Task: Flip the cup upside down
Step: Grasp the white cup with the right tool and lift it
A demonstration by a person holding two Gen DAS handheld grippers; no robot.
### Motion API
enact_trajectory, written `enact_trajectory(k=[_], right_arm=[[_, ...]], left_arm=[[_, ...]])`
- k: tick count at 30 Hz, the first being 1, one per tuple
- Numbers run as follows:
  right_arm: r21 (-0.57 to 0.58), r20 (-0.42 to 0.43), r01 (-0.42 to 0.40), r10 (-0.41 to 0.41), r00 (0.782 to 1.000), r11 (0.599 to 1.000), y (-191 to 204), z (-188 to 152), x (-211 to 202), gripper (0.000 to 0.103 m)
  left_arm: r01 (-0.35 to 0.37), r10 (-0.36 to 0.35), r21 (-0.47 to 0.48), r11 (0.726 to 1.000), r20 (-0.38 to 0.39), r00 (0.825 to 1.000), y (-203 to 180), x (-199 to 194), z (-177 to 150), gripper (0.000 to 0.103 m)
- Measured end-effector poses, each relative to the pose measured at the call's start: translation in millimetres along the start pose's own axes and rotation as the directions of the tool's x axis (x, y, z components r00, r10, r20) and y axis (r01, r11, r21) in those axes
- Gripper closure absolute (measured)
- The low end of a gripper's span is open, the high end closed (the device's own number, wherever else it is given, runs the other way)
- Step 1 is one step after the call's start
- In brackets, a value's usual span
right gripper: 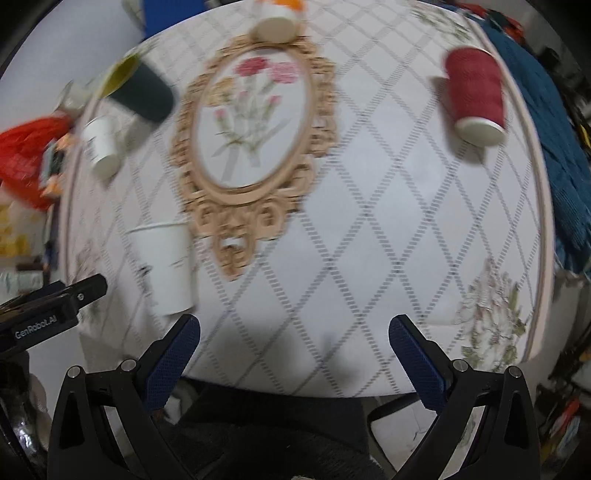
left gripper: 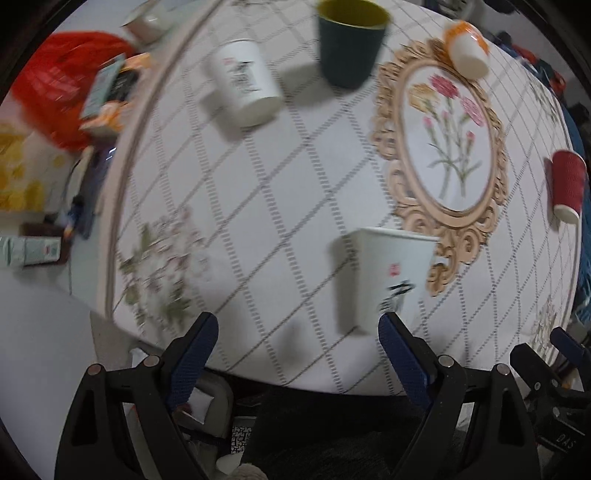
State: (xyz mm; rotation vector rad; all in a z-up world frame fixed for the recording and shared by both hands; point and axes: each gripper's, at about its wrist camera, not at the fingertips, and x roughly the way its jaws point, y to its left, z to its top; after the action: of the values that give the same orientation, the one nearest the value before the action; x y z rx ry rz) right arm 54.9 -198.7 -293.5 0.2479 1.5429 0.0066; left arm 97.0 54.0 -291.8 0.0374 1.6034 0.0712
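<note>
A white paper cup stands upright, mouth up, near the table's front edge, just beyond my left gripper's right fingertip; it also shows in the right wrist view. A dark green cup with a yellow inside stands upright at the back, and shows in the right view. A second white cup, a red cup and an orange-and-white cup stand mouth down. My left gripper is open and empty. My right gripper is open and empty.
The table has a white cloth with a grey diamond grid and a printed flower medallion. A red bag and boxes lie off the table's left side. A blue cloth hangs off the right side.
</note>
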Motion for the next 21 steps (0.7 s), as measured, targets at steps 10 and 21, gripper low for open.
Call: enact_trajectory(k=[10, 21], right_arm=[[-0.123, 0.015, 0.038, -0.036, 0.999, 0.992, 79.1, -8.3, -6.6, 0.0], [-0.576, 0.102, 0.26, -0.247, 0.964, 0.775, 158.2, -8.1, -11.5, 0.0]], left_arm=[[0.037, -0.035, -0.087, 0.996, 0.025, 0.999, 61.0, 2.6, -12.2, 0.014], [0.05, -0.045, -0.151, 0.987, 0.034, 0.998, 107.2, 31.6, -14.3, 0.009]])
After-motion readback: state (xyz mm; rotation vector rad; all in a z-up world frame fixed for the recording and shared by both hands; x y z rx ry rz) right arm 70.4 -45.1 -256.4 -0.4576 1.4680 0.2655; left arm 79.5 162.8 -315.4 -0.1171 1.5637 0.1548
